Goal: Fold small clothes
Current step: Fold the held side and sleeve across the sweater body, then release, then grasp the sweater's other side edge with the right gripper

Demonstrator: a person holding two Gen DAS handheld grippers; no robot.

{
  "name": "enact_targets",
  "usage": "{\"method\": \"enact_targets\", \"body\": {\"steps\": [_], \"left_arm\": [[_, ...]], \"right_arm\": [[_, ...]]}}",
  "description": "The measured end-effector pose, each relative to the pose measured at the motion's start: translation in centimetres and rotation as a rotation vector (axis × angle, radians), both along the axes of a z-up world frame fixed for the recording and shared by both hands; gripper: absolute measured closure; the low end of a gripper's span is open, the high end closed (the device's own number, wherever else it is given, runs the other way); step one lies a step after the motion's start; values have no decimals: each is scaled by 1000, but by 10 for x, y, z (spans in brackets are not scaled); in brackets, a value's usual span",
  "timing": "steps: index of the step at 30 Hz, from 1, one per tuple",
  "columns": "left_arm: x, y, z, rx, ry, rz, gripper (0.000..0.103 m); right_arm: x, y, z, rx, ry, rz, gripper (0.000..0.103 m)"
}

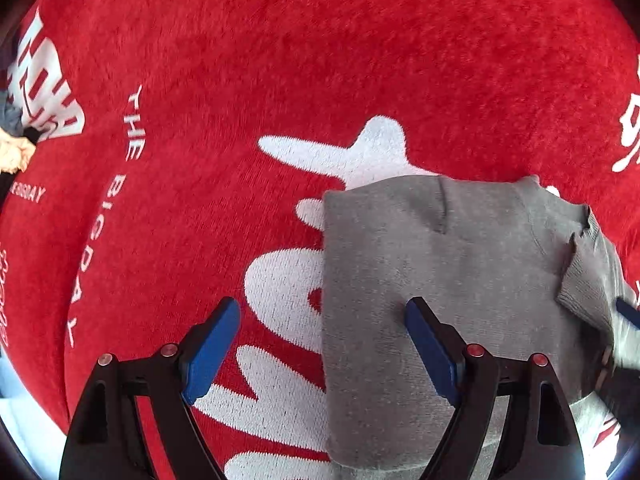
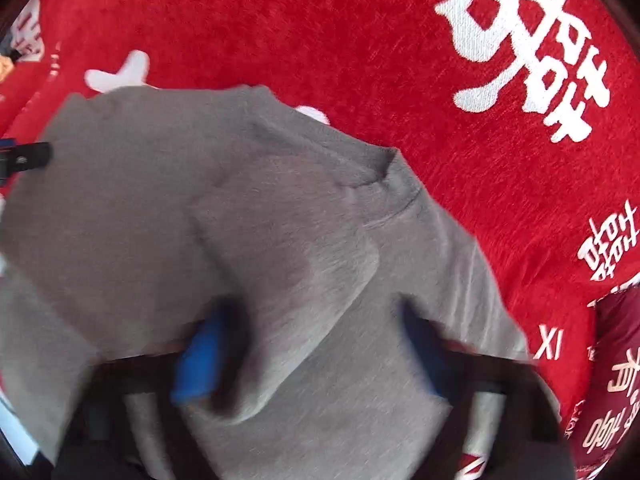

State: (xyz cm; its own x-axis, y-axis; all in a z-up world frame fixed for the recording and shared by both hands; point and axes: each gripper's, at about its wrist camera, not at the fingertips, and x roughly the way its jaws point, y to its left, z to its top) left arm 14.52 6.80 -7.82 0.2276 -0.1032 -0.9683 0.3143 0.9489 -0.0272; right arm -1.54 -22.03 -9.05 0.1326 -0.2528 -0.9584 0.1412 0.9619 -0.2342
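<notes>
A: Start close in. What is the left hand-held gripper [image 1: 322,350] doing?

B: Its blue pads are spread wide and pinch nothing. One pad hangs over the red plush cloth with white woven lettering [image 1: 280,60]; the other sits over the left edge of the small grey knit garment [image 1: 440,260]. That straight edge runs right between the two pads, from near to far.

A: And the right hand-held gripper [image 2: 312,354]?

B: It is right in the fabric. A folded grey flap lies between its blue pads, but the frame is smeared with motion, so I cannot tell whether the pads actually press on it (they look part-way together, no more).

A: Where does the garment lie overall?

B: Flat on the red cloth, mostly to the right of the left gripper and directly under the right one. Its long axis seems to run away from both cameras, with the ribbed neckline [image 2: 384,176] towards the far end.

A: So which hand is nearer the work?

B: The right, I'd judge. The left only needs a small shift rightward to bracket the edge properly.

A: Beyond that?

B: Bare red cloth and large white characters [image 2: 532,48]. Some pale and dark fabric [image 1: 16,152] sits at the far left margin, too small to identify.
</notes>
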Motion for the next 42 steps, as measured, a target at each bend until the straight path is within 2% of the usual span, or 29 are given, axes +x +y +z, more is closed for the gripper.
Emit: {"method": "enact_targets", "body": {"steps": [1, 4, 6, 7, 8, 11, 13, 15, 17, 19, 21, 22, 23, 30, 32, 36, 37, 38, 39, 40, 41, 42], "left_arm": [[0, 1, 0, -9, 6, 3, 18], [3, 5, -2, -35, 22, 1, 18], [7, 4, -7, -59, 48, 0, 18], [9, 5, -9, -72, 66, 3, 18], [12, 7, -13, -81, 80, 8, 18], [16, 8, -16, -83, 92, 23, 18], [16, 9, -14, -80, 85, 27, 18], [13, 9, -7, -68, 59, 27, 18], [4, 13, 4, -59, 26, 25, 18], [-4, 19, 10, -49, 13, 20, 18], [-13, 24, 13, -21, 3, 20, 18], [-17, 26, 13, -11, -1, 20, 18], [-17, 28, 11, -3, -4, 19, 18], [14, 16, -2, -4, -32, 64, 18], [26, 4, -10, -22, -2, 57, 18], [41, 2, -23, -76, 66, 65, 18], [44, 3, -25, -97, 85, 66, 18], [47, 4, -26, -124, 100, 69, 22], [49, 6, -26, -149, 100, 70, 41], [50, 7, -25, -169, 101, 62, 53], [52, 7, -26, -178, 110, 52, 74], [53, 6, -25, -164, 105, 48, 80]], "right_arm": [[-1, -12, 1, 35, -12, -41, 71], [-25, -64, 11, 222, -130, -277, 71], [-54, -101, 14, 339, -211, -463, 57], [-71, -118, 12, 368, -230, -550, 38], [-81, -127, 10, 396, -240, -596, 26], [-125, -149, 6, 545, -294, -761, 26], [-140, -151, 4, 621, -316, -800, 26], [-149, -146, -3, 752, -340, -842, 26], [-150, -143, -10, 817, -357, -885, 26], [-142, -148, -13, 813, -386, -906, 27], [-133, -148, -14, 808, -390, -909, 45], [-123, -147, -16, 796, -366, -897, 77], [-116, -146, -15, 777, -340, -874, 95], [-72, -150, 37, 688, -447, -568, 95], [-72, -153, 31, 672, -426, -564, 95], [-91, -162, -19, 695, -280, -654, 90], [-98, -161, -24, 703, -275, -665, 91], [-104, -161, -24, 715, -299, -665, 91], [-106, -161, -24, 717, -302, -666, 91], [-107, -160, -24, 721, -301, -670, 91], [-105, -161, -24, 721, -299, -672, 94], [-102, -161, -22, 714, -295, -669, 94]]}}
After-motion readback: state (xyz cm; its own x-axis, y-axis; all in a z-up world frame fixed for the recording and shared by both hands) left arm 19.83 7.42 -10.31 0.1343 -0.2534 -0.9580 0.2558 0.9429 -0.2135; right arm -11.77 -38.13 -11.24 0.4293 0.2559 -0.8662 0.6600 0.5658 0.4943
